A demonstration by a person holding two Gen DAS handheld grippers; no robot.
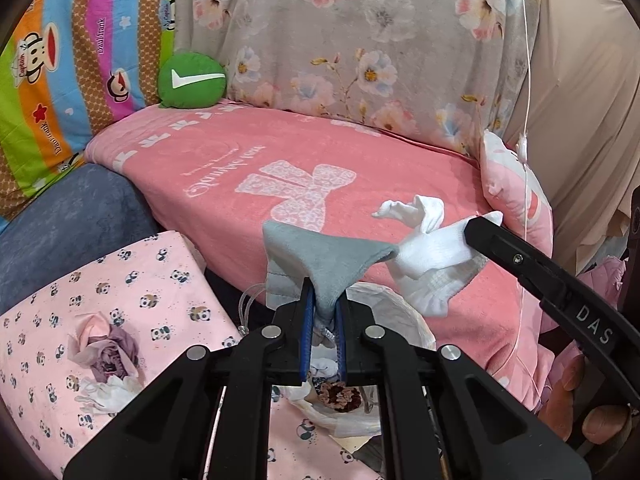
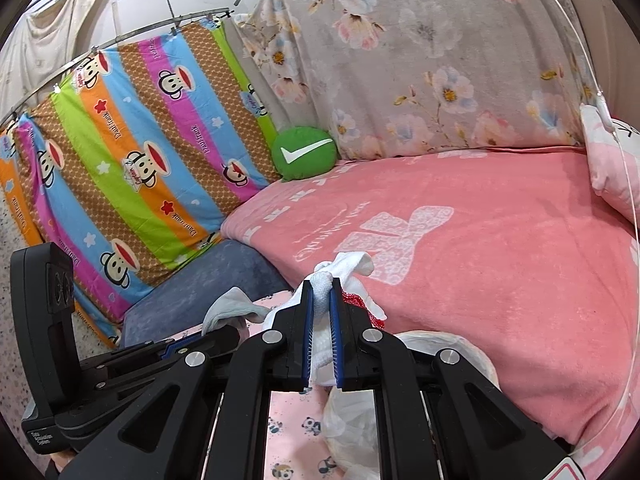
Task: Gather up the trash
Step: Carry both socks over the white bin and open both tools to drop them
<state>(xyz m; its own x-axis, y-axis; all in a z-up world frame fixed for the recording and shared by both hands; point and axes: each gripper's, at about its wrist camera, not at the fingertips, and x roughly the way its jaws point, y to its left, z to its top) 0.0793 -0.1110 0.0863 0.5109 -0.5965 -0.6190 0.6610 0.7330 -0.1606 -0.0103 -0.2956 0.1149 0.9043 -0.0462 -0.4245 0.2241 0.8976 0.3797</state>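
The left tool is clamped narrow on a grey cloth. The right tool is clamped narrow on a white sock; its arm is printed "DAS". Below both sits a white trash bag holding a pinecone, beside a panda-print cloth. Beyond lies a pink blanket, then a green cushion with a white tick. The striped sheet behind reads "Paul Frank" and "Captain".

Pinecone in bag; cushion behind.
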